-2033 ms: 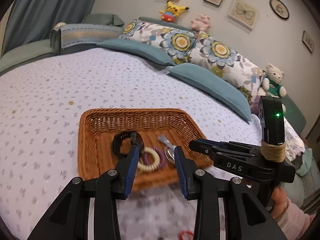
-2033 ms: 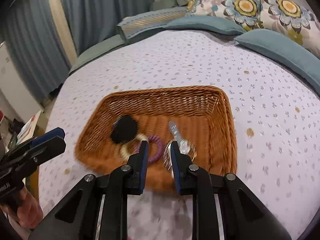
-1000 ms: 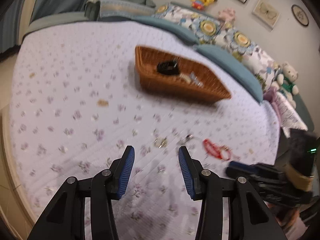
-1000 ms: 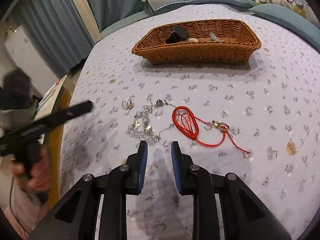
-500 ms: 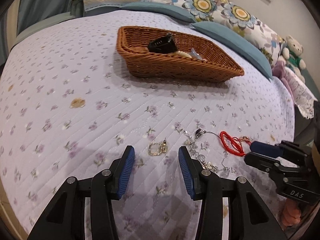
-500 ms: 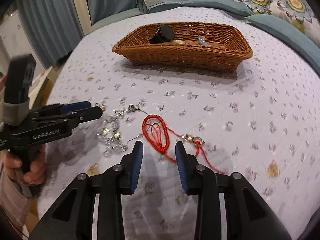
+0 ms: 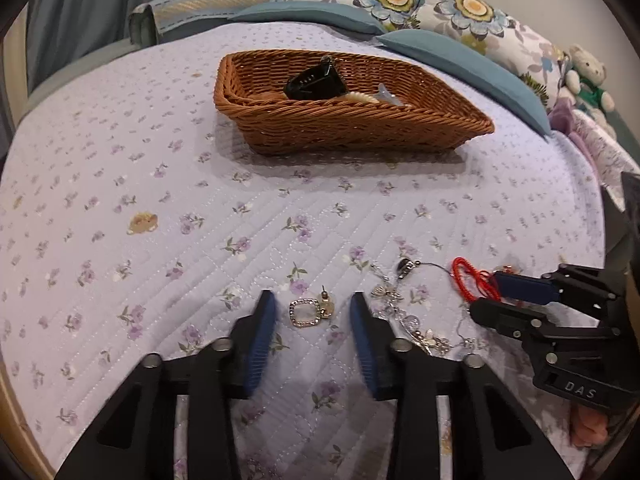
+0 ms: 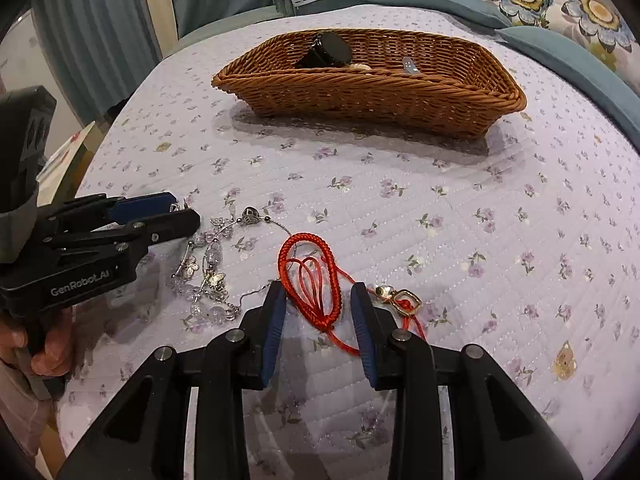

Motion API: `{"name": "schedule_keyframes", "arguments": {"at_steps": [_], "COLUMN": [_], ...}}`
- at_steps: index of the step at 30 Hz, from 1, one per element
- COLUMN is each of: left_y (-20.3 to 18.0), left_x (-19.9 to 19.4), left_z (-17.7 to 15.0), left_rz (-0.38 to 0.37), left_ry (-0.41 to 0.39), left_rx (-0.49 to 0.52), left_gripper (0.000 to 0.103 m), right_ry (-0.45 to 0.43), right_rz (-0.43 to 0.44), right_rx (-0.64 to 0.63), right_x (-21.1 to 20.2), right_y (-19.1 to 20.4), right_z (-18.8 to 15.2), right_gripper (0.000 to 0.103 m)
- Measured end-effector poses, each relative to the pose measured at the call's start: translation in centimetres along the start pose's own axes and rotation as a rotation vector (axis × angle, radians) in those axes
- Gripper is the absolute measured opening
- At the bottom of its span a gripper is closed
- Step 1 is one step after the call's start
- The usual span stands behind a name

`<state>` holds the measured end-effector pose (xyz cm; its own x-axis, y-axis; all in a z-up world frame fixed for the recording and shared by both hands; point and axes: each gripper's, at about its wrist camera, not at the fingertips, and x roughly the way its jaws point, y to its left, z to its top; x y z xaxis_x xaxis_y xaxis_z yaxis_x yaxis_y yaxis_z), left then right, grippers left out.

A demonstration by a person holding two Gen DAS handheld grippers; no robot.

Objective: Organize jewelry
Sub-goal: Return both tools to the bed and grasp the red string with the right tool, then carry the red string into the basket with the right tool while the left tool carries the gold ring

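left gripper (image 7: 312,316): released, just been closing, square gold earring (image 7: 306,313) framed untouched | right gripper (image 8: 318,308): released, red braided cord bracelet (image 8: 312,276) framed

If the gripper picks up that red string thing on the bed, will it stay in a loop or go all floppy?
Probably floppy: the red cord bracelet lies in loose, limp loops on the quilt. Its tail and gold clasp would likely dangle and swing. It looks thin and light, so it might slip from a shallow pinch.
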<state>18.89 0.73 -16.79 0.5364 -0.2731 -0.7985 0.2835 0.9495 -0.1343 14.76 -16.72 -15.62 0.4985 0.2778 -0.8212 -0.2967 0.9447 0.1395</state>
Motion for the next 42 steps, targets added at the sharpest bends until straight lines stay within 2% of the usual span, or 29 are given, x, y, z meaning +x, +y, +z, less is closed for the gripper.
{"name": "schedule_keyframes", "arguments": {"at_steps": [1,3,5,13,18,22,26,31,36,39,42], "left_y": [0.0,-0.1,-0.2,0.3,0.6,0.6,0.2,-0.3,-1.0,-1.5,-2.0], "left_x": [0.0,0.0,-0.1,-1.1,-2.4,-4.7,-7.2,-9.4,-9.8,-9.4,-8.2], "left_z": [0.0,0.0,0.0,-0.4,-0.2,0.9,2.6,5.1,8.0,9.9,11.8], "left_rz": [-0.002,-0.006,-0.010,-0.031,-0.046,-0.070,-0.077,-0.135,-0.133,-0.121,-0.108], "left_ry": [-0.001,-0.003,-0.009,-0.042,-0.067,-0.121,-0.178,-0.230,-0.258,-0.275,-0.281], "left_rx": [0.002,0.003,0.005,-0.022,-0.036,-0.036,-0.011,0.009,0.046,0.067,0.080], "left_gripper": [0.021,0.021,0.021,0.021,0.021,0.021,0.021,0.021,0.021,0.021,0.021], "right_ry": [-0.002,-0.005,-0.014,-0.059,-0.094,-0.148,-0.220,-0.282,-0.329,-0.347,-0.333], "right_rz": [-0.007,-0.011,0.005,0.057,0.065,0.072,0.062,0.138,0.186,0.149,0.110], "right_rx": [-0.008,-0.015,-0.014,-0.004,-0.002,0.004,0.016,0.060,0.113,0.105,0.111], "right_x": [0.0,0.0,-0.1,-1.7,-4.2,-7.0,-10.1,-12.7,-14.2,-14.7,-13.4], "right_y": [0.2,0.3,0.3,0.1,0.2,-0.2,-0.7,-2.3,-4.4,-5.4,-6.4], "right_z": [0.0,0.0,-0.1,-0.5,-1.0,-0.2,1.6,4.5,8.3,10.6,13.1], "right_gripper": [0.036,0.035,0.016,0.013,0.012,0.012,0.012,0.012,0.012,0.012,0.012]}}
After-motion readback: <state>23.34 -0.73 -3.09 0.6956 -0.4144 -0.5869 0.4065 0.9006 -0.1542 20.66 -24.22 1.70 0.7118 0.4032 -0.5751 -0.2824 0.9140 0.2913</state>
